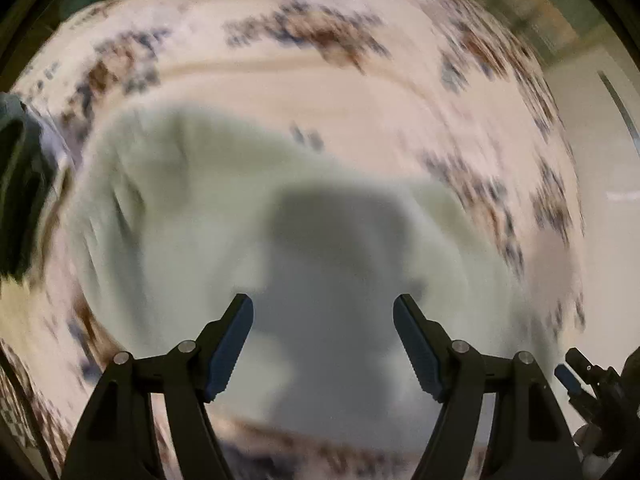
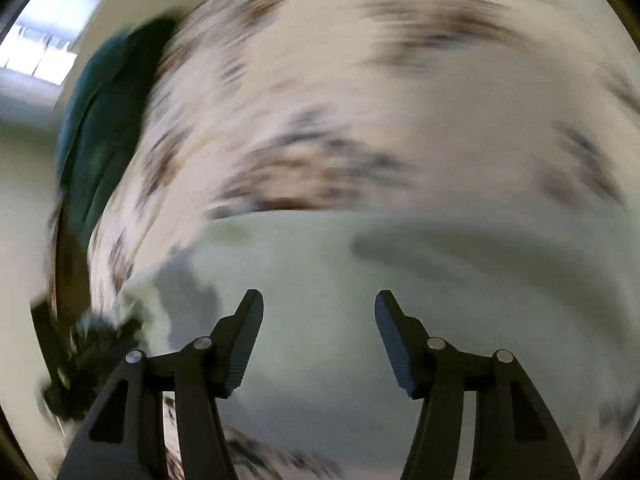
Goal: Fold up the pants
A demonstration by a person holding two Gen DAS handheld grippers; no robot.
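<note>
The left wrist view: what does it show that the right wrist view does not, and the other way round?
Only the left wrist view shows the left claw, open over the pale green pants, with its shadow on them, and the other claw's tip at the lower right edge. Only the right wrist view shows the right claw, open, and a bright window at the upper left. Both show the pants lying on a patterned cover with a dark teal cloth at its edge. Both are motion-blurred.

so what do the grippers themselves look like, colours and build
Both the left gripper and the right gripper are matte black linkages with silver round pivot pins. Each finger is a flat tapering blade faced with a dark blue ribbed pad. No cables, markings or sleeves are visible.
</note>
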